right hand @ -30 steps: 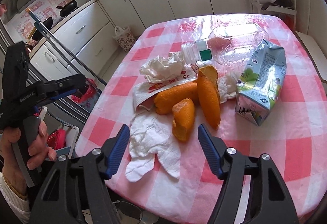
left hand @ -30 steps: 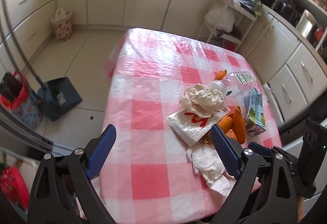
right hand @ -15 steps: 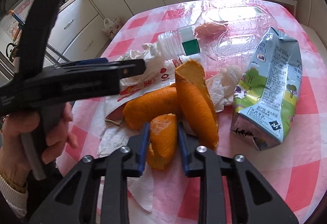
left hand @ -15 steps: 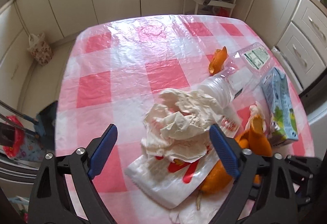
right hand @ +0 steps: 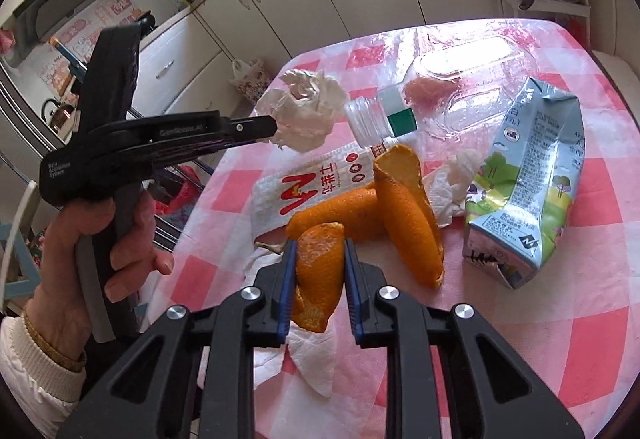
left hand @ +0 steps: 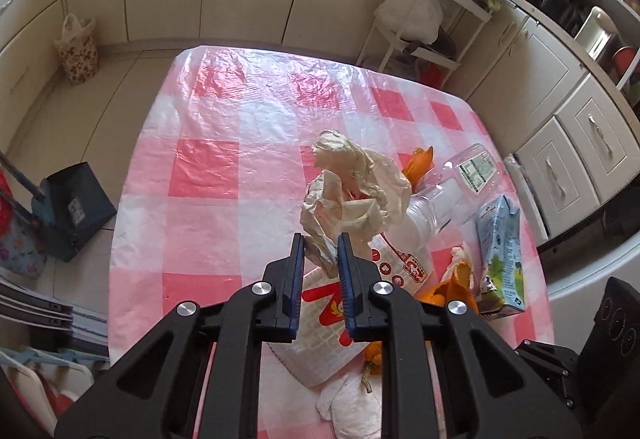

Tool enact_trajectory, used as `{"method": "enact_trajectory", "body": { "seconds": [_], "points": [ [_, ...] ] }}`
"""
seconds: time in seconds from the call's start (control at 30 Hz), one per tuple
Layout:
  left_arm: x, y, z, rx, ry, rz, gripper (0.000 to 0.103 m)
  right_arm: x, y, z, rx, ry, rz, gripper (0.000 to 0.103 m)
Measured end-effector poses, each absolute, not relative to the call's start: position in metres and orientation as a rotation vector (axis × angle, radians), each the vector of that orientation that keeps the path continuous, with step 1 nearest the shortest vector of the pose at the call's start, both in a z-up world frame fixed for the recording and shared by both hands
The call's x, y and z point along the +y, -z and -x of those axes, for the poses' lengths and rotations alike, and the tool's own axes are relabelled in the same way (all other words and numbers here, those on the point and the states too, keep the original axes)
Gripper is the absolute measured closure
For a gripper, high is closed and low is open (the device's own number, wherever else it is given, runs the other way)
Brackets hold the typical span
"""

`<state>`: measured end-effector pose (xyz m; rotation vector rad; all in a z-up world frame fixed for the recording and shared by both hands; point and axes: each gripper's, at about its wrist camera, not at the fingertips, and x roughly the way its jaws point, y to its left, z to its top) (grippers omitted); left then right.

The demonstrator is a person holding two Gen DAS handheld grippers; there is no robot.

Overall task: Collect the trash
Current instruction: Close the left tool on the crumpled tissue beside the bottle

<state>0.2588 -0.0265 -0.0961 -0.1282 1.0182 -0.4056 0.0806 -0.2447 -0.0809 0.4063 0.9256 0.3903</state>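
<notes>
Left wrist view: left tool [left hand: 321,253] is clamping the near end of a crumpled paper wad [left hand: 352,195], lifted above the checked counter [left hand: 208,199]. Wad's long axis is running away from the camera, bulk pointing up and far. Under it a printed paper bag [left hand: 320,323] is lying flat, w/ a clear plastic bottle [left hand: 444,199] on its side beyond, neck toward the wad. Milk carton [left hand: 502,259] is lying at right, near the counter's edge, top pointing away.

Right wrist view: right tool [right hand: 320,253] is gripping an orange peel piece [right hand: 320,275], pads pressing both its sides; peel's long axis is going near-to-far, lower end hanging twd a white napkin [right hand: 312,359]. Two more peels [right hand: 408,219] are resting just beyond, leaning on each other. Left tool [right hand: 272,129] is showing at left, held by the person's hand [right hand: 116,239], wad [right hand: 304,115] at its tip, pointing right over the bag [right hand: 304,187]. Carton [right hand: 528,179] is at right, dented, top away.
</notes>
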Motion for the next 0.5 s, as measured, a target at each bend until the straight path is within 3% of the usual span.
{"method": "enact_trajectory", "body": {
  "seconds": [0.5],
  "points": [
    [-0.026, 0.055, -0.237, 0.885, 0.421, 0.190, 0.088, -0.253, 0.055, -0.069, 0.788, -0.416, -0.391, 0.080]
  ]
}}
